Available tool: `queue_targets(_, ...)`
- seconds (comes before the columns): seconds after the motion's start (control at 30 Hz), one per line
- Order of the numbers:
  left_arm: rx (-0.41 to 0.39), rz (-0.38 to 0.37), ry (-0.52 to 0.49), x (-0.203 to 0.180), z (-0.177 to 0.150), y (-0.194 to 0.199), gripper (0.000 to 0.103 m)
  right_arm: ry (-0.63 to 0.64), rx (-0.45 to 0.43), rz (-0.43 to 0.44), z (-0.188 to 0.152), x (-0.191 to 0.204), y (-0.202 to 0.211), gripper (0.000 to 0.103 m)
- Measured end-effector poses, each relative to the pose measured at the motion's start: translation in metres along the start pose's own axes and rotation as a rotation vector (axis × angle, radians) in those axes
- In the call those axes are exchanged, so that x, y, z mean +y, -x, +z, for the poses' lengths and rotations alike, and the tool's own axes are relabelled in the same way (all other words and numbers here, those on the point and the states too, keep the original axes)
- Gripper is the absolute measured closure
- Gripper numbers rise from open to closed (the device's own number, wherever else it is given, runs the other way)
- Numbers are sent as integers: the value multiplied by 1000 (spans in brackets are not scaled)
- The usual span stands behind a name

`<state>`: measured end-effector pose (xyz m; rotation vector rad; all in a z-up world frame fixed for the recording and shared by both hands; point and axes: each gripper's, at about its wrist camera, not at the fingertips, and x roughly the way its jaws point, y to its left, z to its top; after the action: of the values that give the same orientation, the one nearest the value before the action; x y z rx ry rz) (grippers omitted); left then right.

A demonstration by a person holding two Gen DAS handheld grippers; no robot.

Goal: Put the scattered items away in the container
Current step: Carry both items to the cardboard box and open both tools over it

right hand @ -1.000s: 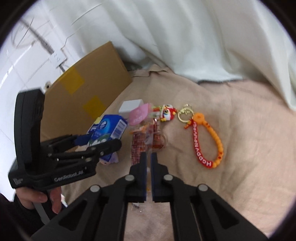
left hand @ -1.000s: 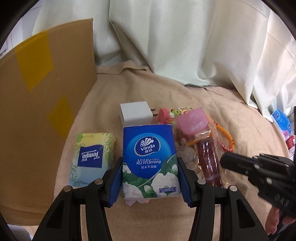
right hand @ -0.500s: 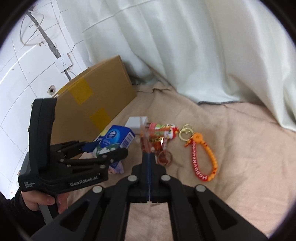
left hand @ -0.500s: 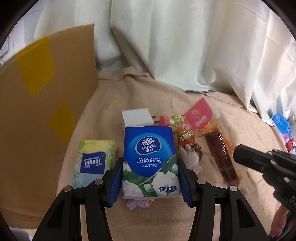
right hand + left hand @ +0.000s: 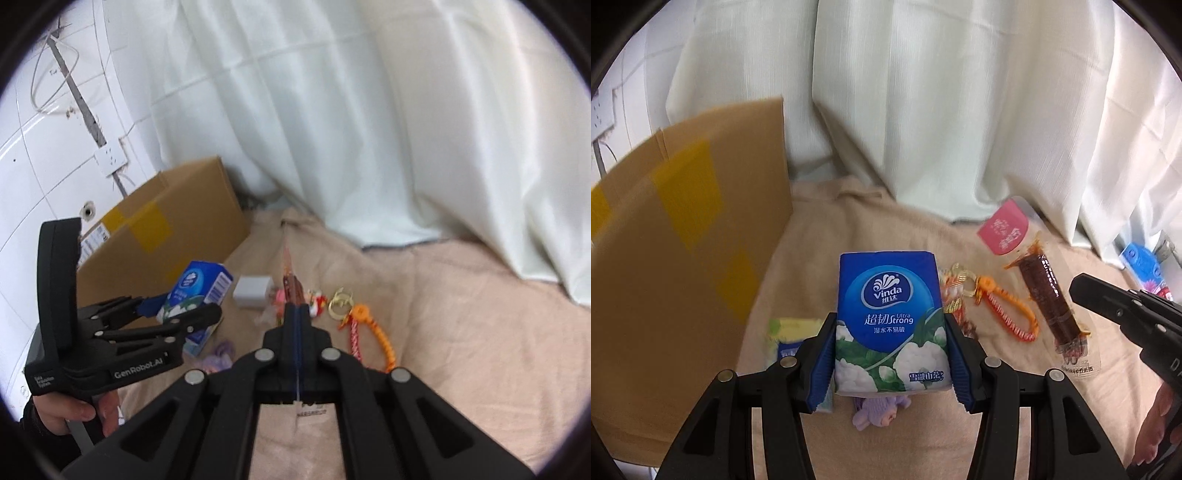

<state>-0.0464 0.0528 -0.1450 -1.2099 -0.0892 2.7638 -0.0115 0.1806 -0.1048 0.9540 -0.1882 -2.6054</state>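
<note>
My left gripper [image 5: 890, 354] is shut on a blue Vinda tissue pack [image 5: 890, 328], held upright above the beige cloth. The right wrist view shows that pack [image 5: 199, 288] raised beside the brown cardboard box [image 5: 162, 236]. My right gripper [image 5: 296, 314] is shut on a clear snack packet [image 5: 291, 284], seen edge-on between its fingers. From the left wrist, the packet [image 5: 1045, 295], with a dark red stick and a pink label, hangs off the cloth. The box [image 5: 676, 258] stands at the left, its inside hidden.
On the cloth lie an orange bead keychain [image 5: 1004, 306], a purple soft toy [image 5: 879, 410], a green Tempo tissue pack [image 5: 790, 332] and a white charger [image 5: 253, 291]. A white curtain [image 5: 332, 129] hangs behind. A blue packet [image 5: 1141, 266] sits far right.
Both grippers have risen from the cloth. The snack packet has come up with the right gripper and turned edge-on. The tissue pack is higher, nearer the box's top edge.
</note>
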Motion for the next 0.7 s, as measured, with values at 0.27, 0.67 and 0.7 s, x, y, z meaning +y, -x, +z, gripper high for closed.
queue_targets(0.27, -78, -5, 9, 5, 26, 32, 49, -3, -61, -52, 20, 0, 19, 102)
queue_targets(0.67, -204, 58, 60, 48, 98, 114, 49, 84, -201, -64, 103, 37, 57, 102)
queue_targets(0.7, -211, 80, 57, 57, 104, 121, 49, 100, -216, -56, 113, 46, 58, 102)
